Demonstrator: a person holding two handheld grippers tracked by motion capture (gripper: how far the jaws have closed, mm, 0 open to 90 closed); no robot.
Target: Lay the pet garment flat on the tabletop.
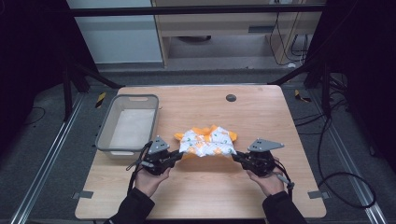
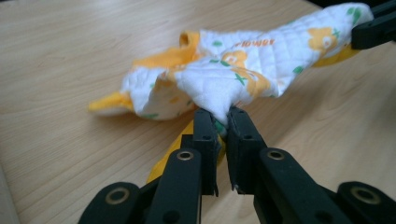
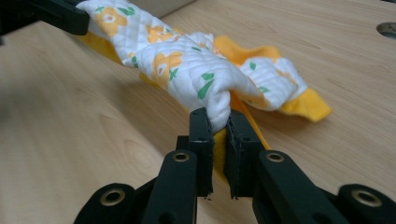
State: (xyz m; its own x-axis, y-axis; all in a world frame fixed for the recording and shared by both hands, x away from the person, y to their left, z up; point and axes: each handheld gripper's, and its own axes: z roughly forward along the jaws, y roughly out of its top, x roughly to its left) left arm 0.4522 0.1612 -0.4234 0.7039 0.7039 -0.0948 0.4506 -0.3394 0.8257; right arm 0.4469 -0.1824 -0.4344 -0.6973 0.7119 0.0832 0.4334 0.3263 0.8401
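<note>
quilted cloth (image 1: 208, 142) hangs between both grippers above the table (image 1: 261, 112). left gripper (image 1: 180, 155) and right gripper (image 1: 234, 157) each pinch a corner.

A lab or test room: the wooden table (image 1: 261, 116) stands inside a metal frame, floor rails (image 1: 44, 163) run beside it, loose cables (image 1: 336, 154) lie right of it.

The soft white quilted cloth with orange flowers and green leaves (image 2: 243, 65) has one line of small orange letters printed on it. In the left gripper view the letters sit upside down near the top of the cloth. They look like "FLOWER", but they are too blurry to be sure.
</note>
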